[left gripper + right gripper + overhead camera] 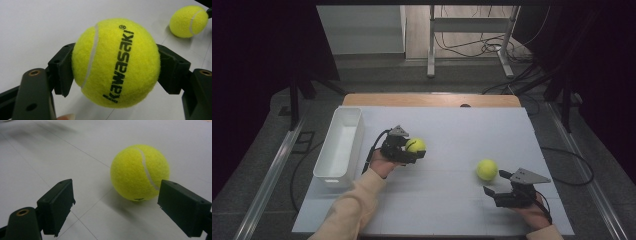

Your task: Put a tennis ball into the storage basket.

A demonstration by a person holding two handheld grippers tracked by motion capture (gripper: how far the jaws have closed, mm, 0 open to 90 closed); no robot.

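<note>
A yellow tennis ball (415,145) marked "kawasaki" (116,62) is clamped between the jaws of my left gripper (414,150), held just above the white table near its middle. A second yellow tennis ball (487,169) (140,172) (188,21) rests on the table to the right. My right gripper (494,182) (125,210) stands open just short of it, low over the table, the ball a little beyond the jaw tips and toward the right jaw.
A white rectangular bin (339,145) stands along the table's left side, beside the left hand. The white table top (452,125) has a wooden strip at its far edge. Cables and a metal stand lie on the floor beyond.
</note>
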